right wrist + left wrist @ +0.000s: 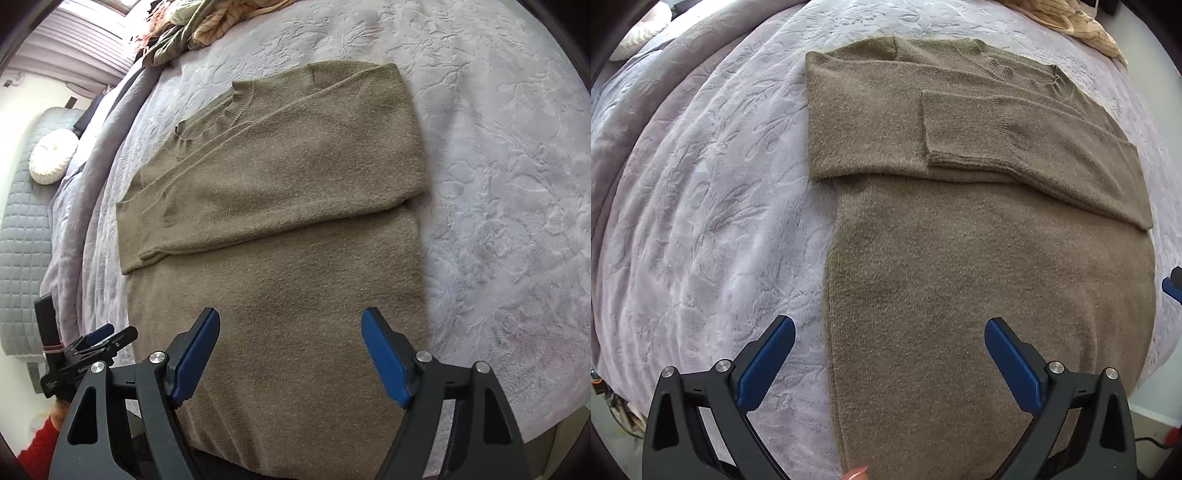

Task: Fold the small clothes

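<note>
— What's underneath?
— A bed [701, 221] with a lilac embossed blanket; the olive sweater [960, 277] fills mid-frame, sleeves folded across its chest.
— Claws?
— Left claw [890, 332] and right claw [291, 325] both gape, nothing between them.
— Any writing?
— White lettering at lower left in the right view, too small to read.

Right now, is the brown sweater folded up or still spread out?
Partly folded. The sweater has both sleeves folded across its chest, but the lower body still lies flat and full length on the blanket.
</note>
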`<state>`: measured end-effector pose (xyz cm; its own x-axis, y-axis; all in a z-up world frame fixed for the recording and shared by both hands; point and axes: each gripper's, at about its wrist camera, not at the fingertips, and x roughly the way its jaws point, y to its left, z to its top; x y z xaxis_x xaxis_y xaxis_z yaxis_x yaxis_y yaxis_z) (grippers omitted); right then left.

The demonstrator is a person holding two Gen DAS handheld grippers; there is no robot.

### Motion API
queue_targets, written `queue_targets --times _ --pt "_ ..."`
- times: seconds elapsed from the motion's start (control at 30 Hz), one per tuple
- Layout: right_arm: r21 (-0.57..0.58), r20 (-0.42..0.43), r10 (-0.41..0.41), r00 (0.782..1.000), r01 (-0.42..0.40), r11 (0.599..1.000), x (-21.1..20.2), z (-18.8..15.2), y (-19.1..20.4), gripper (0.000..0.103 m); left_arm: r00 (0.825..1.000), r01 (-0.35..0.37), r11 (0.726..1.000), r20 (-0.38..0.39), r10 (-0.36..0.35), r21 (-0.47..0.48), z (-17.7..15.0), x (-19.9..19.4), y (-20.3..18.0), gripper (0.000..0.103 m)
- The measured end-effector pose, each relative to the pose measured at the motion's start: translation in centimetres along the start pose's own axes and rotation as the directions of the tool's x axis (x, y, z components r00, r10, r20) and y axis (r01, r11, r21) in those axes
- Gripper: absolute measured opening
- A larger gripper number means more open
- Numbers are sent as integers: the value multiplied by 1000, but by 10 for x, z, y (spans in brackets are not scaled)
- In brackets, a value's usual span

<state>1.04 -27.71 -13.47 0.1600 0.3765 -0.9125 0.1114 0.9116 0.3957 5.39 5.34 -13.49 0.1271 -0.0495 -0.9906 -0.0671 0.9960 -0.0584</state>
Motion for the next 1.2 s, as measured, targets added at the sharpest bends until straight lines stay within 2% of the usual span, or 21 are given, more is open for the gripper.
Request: queue_targets --times 0.17,0.3,0.43,0.5,0.6,0.73,0.8,0.87,0.97,1.07,1.17,1.2 --pt "0 -20 -21 1000 21 1000 -6 -21 5 82 998 -46 998 -43 48 32 -25 7 21 103" --pt "33 -45 -41 998 42 999 -9 -51 2 82 995 45 997 -95 -40 56 -48 10 40 103" --pt "81 -95 -42 995 50 995 -6 -90 -9 82 980 146 983 -151 -129 109 -78 8 47 103" --pt "103 -139 -28 990 43 994 -1 -109 -16 81 970 173 975 -194 -144 139 -93 5 49 103" --pt "111 -231 -15 973 42 993 12 -137 -27 82 959 224 959 -216 -185 172 -119 -1 50 103" --pt "96 -344 -35 938 73 993 36 -165 -44 82 938 280 947 -255 -235 159 -155 -4 46 103" --pt "89 -364 -41 931 78 993 44 -173 -53 81 930 296 945 -269 -251 139 -172 -2 42 103" --pt "95 -362 -19 932 58 994 51 -176 -61 82 923 304 944 -284 -259 126 -187 3 36 103" --pt "110 -345 34 938 5 994 60 -176 -71 82 930 268 955 -292 -222 125 -206 14 25 103" --pt "124 -328 91 940 -52 991 67 -178 -78 82 955 194 968 -258 -149 159 -219 20 18 103" --pt "149 -329 150 932 -105 983 78 -182 -87 81 970 143 982 -217 -114 124 -228 19 15 101" --pt "176 -331 175 927 -121 977 80 -183 -92 73 976 109 987 -200 -84 118 -232 19 15 93"
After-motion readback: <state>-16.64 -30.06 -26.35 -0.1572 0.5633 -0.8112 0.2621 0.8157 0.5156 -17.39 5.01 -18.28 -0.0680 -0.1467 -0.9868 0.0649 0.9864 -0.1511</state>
